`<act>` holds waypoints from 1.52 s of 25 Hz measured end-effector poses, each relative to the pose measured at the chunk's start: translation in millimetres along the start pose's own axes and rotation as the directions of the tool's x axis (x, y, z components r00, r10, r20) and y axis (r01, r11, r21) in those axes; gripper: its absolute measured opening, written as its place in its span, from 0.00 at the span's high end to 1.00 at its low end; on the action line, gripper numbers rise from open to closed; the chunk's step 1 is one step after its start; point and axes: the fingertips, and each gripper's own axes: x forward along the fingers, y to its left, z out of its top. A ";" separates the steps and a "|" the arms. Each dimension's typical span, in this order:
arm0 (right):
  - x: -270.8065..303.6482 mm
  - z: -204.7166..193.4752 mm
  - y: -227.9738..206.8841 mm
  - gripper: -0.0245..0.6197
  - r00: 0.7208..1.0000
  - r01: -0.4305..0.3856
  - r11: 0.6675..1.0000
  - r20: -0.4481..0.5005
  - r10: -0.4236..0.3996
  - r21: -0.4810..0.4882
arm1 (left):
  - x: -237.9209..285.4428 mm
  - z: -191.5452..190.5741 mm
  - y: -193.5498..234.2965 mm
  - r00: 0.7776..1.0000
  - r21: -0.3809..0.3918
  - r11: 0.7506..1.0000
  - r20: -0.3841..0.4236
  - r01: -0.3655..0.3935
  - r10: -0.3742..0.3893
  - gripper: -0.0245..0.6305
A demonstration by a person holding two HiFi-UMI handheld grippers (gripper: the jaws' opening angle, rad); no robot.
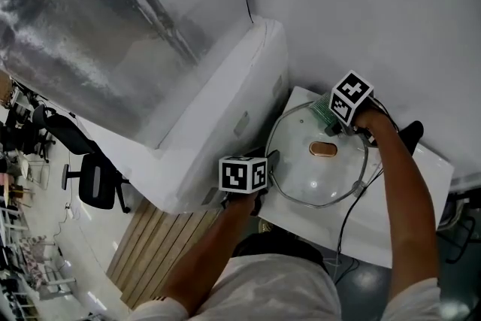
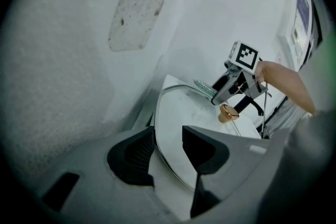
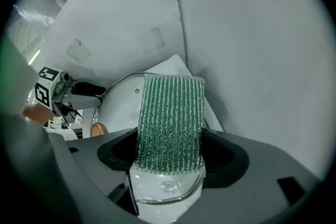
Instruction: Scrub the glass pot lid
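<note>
The round glass pot lid with a copper-coloured knob lies on a white board. My left gripper is at the lid's left rim. In the left gripper view the lid has its rim running through the gap of my left gripper, whose jaws stand apart. My right gripper is at the lid's far edge, shut on a green scrub cloth. In the right gripper view the cloth hangs out of my right gripper over the lid.
A large white box-like unit stands right beside the board on the left. A black cable trails across the board's near side. Below are wooden slats and an office chair. White wall lies behind.
</note>
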 end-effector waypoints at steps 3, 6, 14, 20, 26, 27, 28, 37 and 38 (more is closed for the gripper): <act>-2.2 -1.7 -2.8 0.42 1.000 0.009 1.000 0.017 -0.010 0.021 | 0.4 -0.1 0.4 1.000 0.000 1.000 0.004 0.001 -0.001 0.69; -12.9 2.7 2.4 0.42 0.998 0.038 0.999 0.040 -0.037 -0.028 | 0.6 -1.0 -0.1 1.000 0.001 1.000 0.007 0.003 -0.003 0.69; -39.6 38.6 62.7 0.42 0.996 0.088 0.916 0.046 -0.076 -0.391 | -0.3 -0.8 0.6 1.000 -0.001 1.000 0.015 0.001 -0.001 0.69; -22.9 59.1 102.6 0.42 0.997 0.071 0.832 0.006 -0.081 -0.550 | -0.1 -1.8 2.1 1.000 -0.004 1.000 0.015 0.001 -0.001 0.70; 1.5 60.7 122.6 0.42 0.994 0.010 0.791 -0.080 -0.075 -0.611 | -0.2 -0.8 1.0 1.000 -0.007 1.000 0.018 0.004 -0.004 0.70; 5.1 58.5 125.1 0.42 0.992 -0.006 0.788 -0.102 -0.072 -0.616 | -0.6 -0.2 0.8 1.000 -0.006 1.000 0.018 0.004 -0.004 0.70; 8.4 56.0 126.7 0.42 0.990 -0.021 0.786 -0.125 -0.072 -0.618 | -0.8 0.2 0.6 1.000 -0.005 1.000 0.019 0.005 -0.005 0.70; 19.1 41.2 121.4 0.42 0.968 -0.078 0.832 -0.241 -0.069 -0.550 | -0.1 -0.6 2.8 1.000 -0.008 1.000 0.012 0.004 -0.004 0.70; 16.7 40.8 120.2 0.42 0.969 -0.078 0.837 -0.238 -0.065 -0.542 | 0.2 -1.1 3.7 1.000 -0.008 1.000 0.010 0.003 -0.003 0.70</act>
